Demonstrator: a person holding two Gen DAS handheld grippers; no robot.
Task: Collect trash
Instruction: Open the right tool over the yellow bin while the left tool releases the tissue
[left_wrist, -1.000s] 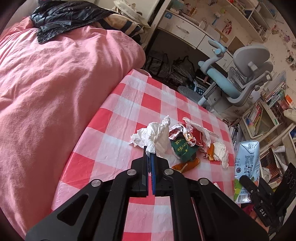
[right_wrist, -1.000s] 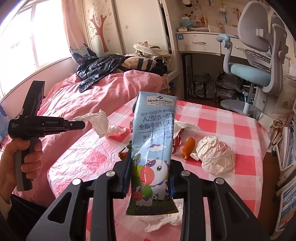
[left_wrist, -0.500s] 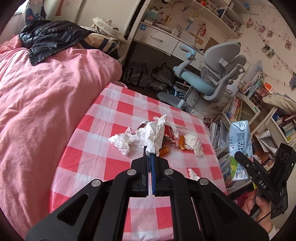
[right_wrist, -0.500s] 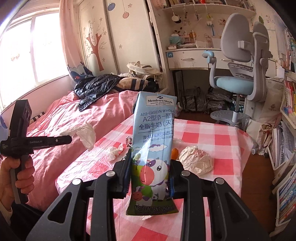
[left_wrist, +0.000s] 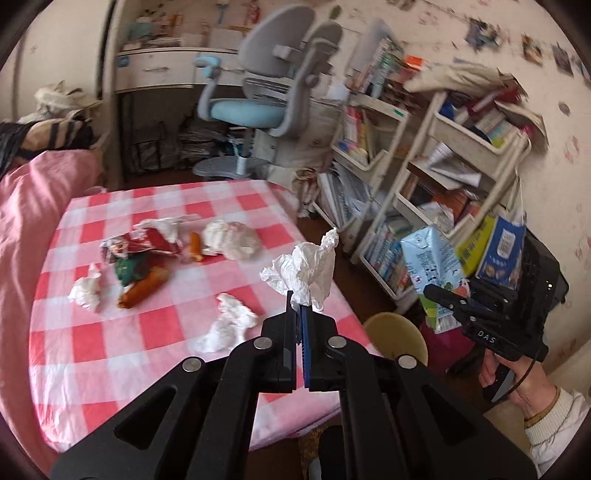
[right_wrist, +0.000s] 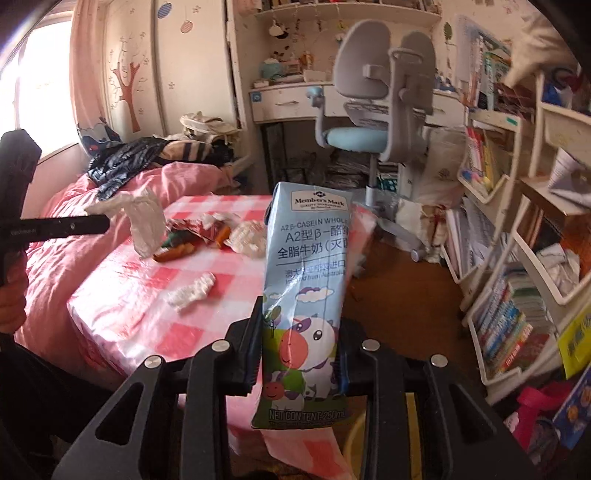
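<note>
Both grippers have swung away from the table centre toward the bookshelf side since the earlier frames, each carrying its load with it.

Left wrist view: the left gripper (left_wrist: 301, 314) is clamped tight on a crumpled white tissue (left_wrist: 304, 273), which stands up from the fingertips, lifted clear of the checked tablecloth (left_wrist: 110, 350). On the cloth remain a loose tissue (left_wrist: 229, 325) near the front edge, a small tissue wad (left_wrist: 86, 291) at the left, a heap of red and green wrappers (left_wrist: 144, 251) with an orange piece (left_wrist: 142, 291) beside it, and a crumpled paper ball (left_wrist: 232, 238) behind them. At the right, the right gripper (left_wrist: 454, 299) holds a milk carton (left_wrist: 430, 266) off the table, in front of a bookshelf (left_wrist: 424, 177). A round yellowish rim (left_wrist: 395, 332) shows below the table's corner; what it is cannot be told.

Right wrist view: the right gripper (right_wrist: 301, 354) grips the milk carton (right_wrist: 306, 295) by its lower half, the carton upright between the jaws. At the left, the left gripper (right_wrist: 99, 225) holds the white tissue (right_wrist: 142, 221) above the table's near-left side. The loose tissue (right_wrist: 192, 290) and the wrapper heap (right_wrist: 184, 236) lie on the tablecloth (right_wrist: 147, 302). A desk chair (right_wrist: 369, 110) stands behind the table.
</note>
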